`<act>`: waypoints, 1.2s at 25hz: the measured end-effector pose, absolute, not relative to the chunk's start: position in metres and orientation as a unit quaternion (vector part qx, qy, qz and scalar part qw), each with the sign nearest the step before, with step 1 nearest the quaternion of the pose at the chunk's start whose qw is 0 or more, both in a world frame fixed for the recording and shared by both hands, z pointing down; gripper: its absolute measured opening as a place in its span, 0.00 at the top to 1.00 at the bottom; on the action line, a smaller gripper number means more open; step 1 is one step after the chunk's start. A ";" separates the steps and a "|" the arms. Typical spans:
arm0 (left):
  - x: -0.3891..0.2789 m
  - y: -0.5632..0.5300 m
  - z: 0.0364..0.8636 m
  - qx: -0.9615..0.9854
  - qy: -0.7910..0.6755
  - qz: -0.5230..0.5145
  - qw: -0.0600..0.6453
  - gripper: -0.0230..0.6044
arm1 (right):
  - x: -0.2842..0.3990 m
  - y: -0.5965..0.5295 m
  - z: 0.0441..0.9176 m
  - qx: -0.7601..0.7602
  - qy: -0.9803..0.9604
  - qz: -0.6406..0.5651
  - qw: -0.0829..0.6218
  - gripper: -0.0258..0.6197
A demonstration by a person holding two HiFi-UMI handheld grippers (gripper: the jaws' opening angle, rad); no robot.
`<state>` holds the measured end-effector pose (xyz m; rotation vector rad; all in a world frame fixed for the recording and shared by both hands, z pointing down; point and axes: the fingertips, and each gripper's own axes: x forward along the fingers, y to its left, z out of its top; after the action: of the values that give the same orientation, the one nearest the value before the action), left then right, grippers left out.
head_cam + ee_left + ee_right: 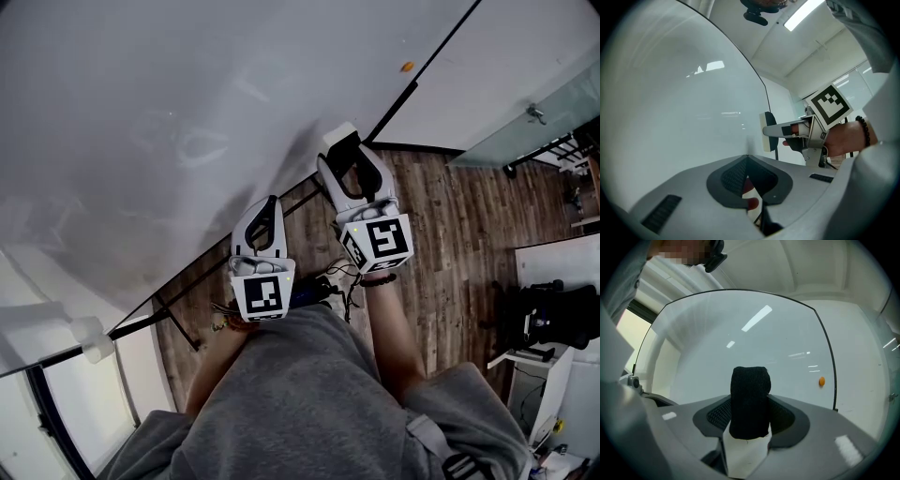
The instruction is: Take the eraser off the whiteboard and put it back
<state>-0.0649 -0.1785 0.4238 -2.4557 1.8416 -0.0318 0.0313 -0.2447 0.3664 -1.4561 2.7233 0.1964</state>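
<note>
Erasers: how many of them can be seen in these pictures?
1. The eraser is clamped between the jaws of the right gripper, in front of the whiteboard. The left gripper is shut and empty. Others may lie outside the views.

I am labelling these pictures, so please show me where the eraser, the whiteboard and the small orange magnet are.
eraser [750,399]: right gripper view, its black felt face.
whiteboard [703,362]: right gripper view, bare white surface.
orange magnet [821,381]: right gripper view, its centre.

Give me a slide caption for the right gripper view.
Right tool grips the black-felt eraser, facing the whiteboard; orange dot at right.
</note>
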 end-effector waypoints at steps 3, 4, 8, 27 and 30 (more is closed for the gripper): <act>-0.068 -0.178 0.422 -0.795 0.606 -0.011 0.035 0.96 | 0.026 -0.247 0.366 -0.462 0.884 0.062 0.023 0.60; -0.070 -0.179 0.423 -0.794 0.607 -0.011 0.033 0.96 | 0.024 -0.248 0.367 -0.460 0.886 0.062 0.023 0.60; -0.079 -0.183 0.426 -0.789 0.613 -0.014 0.026 0.96 | 0.014 -0.256 0.370 -0.453 0.889 0.060 0.019 0.60; -0.080 -0.185 0.421 -0.789 0.613 -0.022 0.029 0.96 | 0.000 -0.266 0.369 -0.451 0.891 0.055 0.013 0.60; -0.081 -0.188 0.423 -0.793 0.608 -0.022 0.029 0.96 | -0.004 -0.269 0.371 -0.456 0.888 0.059 0.011 0.60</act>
<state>-0.0810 -0.1885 0.4230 -2.4464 1.8775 -0.0674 -0.0036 -0.2691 0.3709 -1.4216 2.7708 0.1835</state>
